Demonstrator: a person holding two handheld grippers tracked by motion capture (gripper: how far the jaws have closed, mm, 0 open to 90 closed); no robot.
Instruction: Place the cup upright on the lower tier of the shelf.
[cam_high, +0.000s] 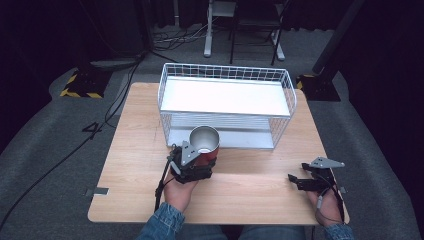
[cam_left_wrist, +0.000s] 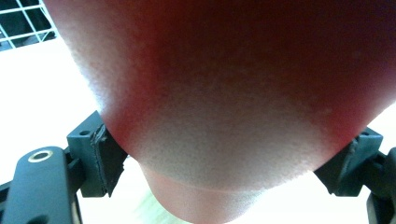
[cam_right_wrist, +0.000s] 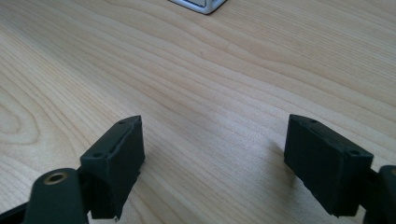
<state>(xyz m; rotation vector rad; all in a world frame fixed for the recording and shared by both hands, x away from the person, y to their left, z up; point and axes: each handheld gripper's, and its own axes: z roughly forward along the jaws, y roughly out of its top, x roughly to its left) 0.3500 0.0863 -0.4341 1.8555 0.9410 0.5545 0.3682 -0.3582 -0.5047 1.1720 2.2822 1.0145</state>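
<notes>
The left tool (cam_high: 196, 161) is pinching a red cup (cam_high: 204, 145) by its sides. In the left gripper view the cup's red wall (cam_left_wrist: 224, 93) sits between the 2 black pads (cam_left_wrist: 108, 156), and both pads touch it. The cup stands upright, with its shiny open top facing up. It is near the middle of the surface (cam_high: 140, 150), just in front of the white wire rack (cam_high: 225, 102). I cannot tell if its bottom touches the wood or is lifted a little.

The rack has 2 levels: a white top shelf (cam_high: 225, 96) and a lower shelf (cam_high: 240, 139). It stands along the far edge of the surface. The job looks like putting the cup into or onto the rack.

To do it well, keep the cup straight up so it does not tip. Keep the squeeze firm but gentle, because the cup is round and smooth and could slip or turn. For the top shelf, lift the cup higher than the wire rim first, then move it forward. For the lower shelf, slide it in low, under the top shelf, and watch the front wires. Set it down flat before letting go.

The right tool (cam_high: 306, 181) rests near the right front corner of the surface. Its jaws are spread wide and hold nothing, with bare wood (cam_right_wrist: 201, 93) between them. It can stay there, out of the way.
</notes>
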